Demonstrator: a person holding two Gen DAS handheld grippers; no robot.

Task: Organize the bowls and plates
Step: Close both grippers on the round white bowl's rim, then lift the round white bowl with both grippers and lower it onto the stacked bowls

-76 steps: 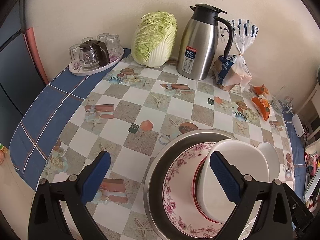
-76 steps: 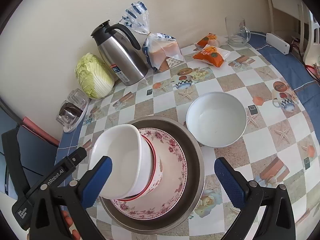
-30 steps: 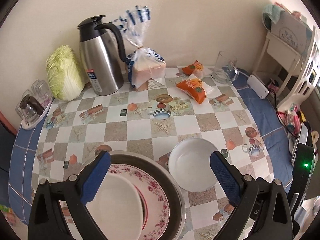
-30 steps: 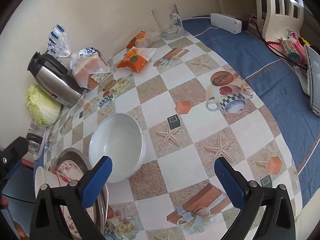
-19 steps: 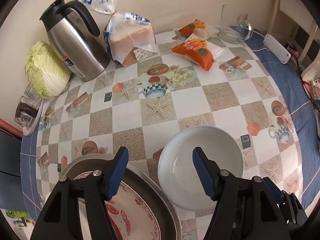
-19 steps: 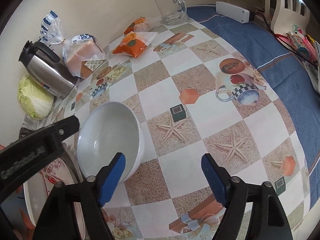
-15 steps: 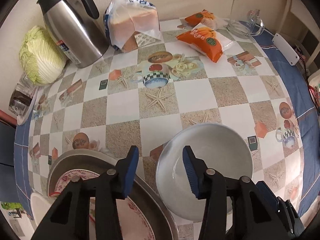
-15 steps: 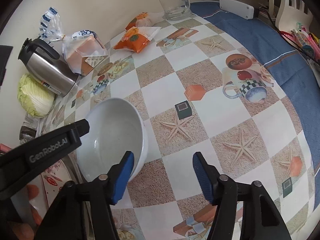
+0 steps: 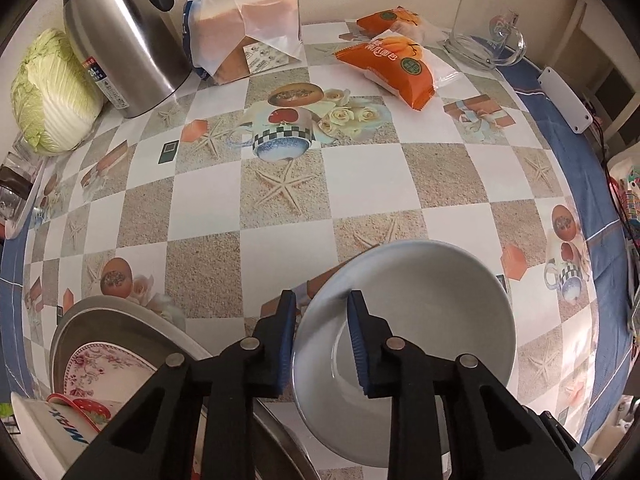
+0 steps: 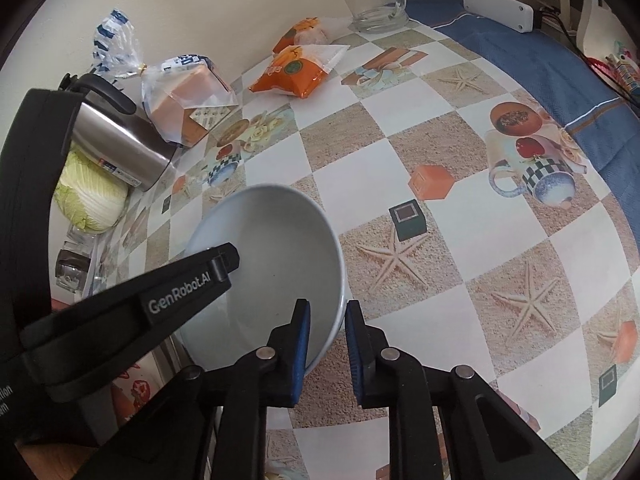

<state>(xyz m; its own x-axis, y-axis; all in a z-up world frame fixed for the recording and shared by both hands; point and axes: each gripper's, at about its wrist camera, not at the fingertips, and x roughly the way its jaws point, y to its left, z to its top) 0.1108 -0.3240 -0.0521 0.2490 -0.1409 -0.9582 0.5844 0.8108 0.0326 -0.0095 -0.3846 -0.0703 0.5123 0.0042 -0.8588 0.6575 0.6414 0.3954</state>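
Observation:
A plain white bowl (image 9: 432, 320) stands on the checked tablecloth; it also shows in the right wrist view (image 10: 276, 260). My left gripper (image 9: 322, 340) is shut on its left rim, one finger inside, one outside. My right gripper (image 10: 327, 344) is shut on its right rim the same way. The left gripper's black arm (image 10: 132, 300) crosses the bowl in the right wrist view. To the left a steel basin (image 9: 120, 312) holds a pink floral plate (image 9: 100, 364), a red-rimmed bowl and a white bowl (image 9: 44, 432).
At the back stand a steel thermos (image 9: 116, 32), a cabbage (image 9: 52, 92), a bread bag (image 9: 244, 28), orange snack packs (image 9: 392, 60) and a glass mug (image 9: 484, 36). A white power strip (image 9: 564, 100) lies on the blue cloth at right.
Both grippers swung from the basin stack to the white bowl, moved in, and closed their wide-open jaws onto opposite sides of its rim.

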